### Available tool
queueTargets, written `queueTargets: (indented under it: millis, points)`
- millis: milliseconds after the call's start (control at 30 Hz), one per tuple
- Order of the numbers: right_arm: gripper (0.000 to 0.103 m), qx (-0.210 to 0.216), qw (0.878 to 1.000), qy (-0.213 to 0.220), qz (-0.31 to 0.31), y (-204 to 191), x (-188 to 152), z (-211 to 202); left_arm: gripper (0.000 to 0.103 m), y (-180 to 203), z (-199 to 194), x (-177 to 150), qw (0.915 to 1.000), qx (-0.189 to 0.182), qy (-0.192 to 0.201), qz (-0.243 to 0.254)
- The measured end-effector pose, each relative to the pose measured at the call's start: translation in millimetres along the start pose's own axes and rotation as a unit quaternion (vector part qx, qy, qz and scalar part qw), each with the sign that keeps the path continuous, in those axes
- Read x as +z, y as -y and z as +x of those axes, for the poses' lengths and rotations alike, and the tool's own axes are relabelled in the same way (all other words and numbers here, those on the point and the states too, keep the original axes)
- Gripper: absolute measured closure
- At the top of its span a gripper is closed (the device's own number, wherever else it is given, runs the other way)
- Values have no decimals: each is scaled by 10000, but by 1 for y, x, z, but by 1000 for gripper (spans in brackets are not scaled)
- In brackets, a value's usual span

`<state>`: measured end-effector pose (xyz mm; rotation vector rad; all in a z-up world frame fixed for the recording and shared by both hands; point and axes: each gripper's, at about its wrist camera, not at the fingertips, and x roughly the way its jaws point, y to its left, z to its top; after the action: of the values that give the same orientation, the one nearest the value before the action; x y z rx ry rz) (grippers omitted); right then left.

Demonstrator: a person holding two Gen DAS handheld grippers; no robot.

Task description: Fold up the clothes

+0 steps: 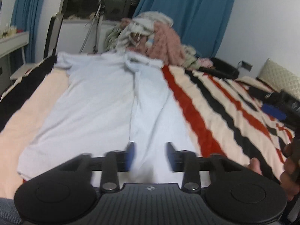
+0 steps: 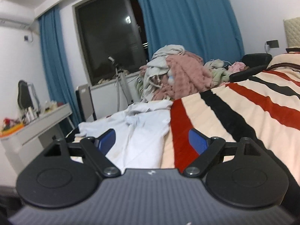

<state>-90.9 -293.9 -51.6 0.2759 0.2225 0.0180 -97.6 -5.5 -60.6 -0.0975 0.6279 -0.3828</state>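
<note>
The pale blue polo shirt (image 1: 97, 97) lies flat on the bed, collar toward the far laundry pile (image 1: 153, 35), its right side already folded in over the middle. The left gripper (image 1: 150, 155) hovers over the hem, fingers apart and empty; the right gripper (image 2: 152, 140) has its fingers spread wide, also empty. Next, I'd take the left sleeve edge and fold it across evenly, smoothing the soft, limp knit. The striped blanket (image 1: 215, 101) beneath looks plush.

No readable text, label or number shows anywhere
</note>
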Motion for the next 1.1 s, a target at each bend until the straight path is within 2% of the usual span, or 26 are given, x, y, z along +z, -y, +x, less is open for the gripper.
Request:
queueTargets:
  millis: [33, 100, 167, 200, 533, 667, 767, 933, 1100]
  points:
    - [16, -3, 10000, -12, -46, -5, 0, -2, 41, 2, -3, 2, 10000, -26, 74, 37]
    - [16, 0, 9999, -10, -113, -15, 3, -7, 34, 4, -13, 5, 9997, -27, 215, 129]
    - [16, 32, 9999, 15, -142, -24, 7, -13, 17, 8, -26, 9, 9992, 25, 347, 182]
    - [16, 45, 9999, 22, -163, -29, 9, -15, 15, 9, -31, 12, 9989, 50, 417, 201]
    - [16, -7, 9985, 202, -501, -73, 28, -51, 12, 4, -96, 39, 9960, 224, 845, 196]
    - [16, -15, 9988, 180, -456, -89, 34, -54, 9, -1, -120, 43, 9936, 226, 1086, 221]
    - [16, -44, 9994, 198, -294, -100, 33, -49, 9, -18, -125, 51, 9933, 213, 1132, 18]
    - [16, 38, 9999, 30, -125, -115, 36, -13, 9, -63, -99, 70, 9930, 382, 1032, -438]
    - [17, -95, 9996, -115, -224, -115, 42, 49, 9, -105, -49, 92, 9920, 515, 744, -876]
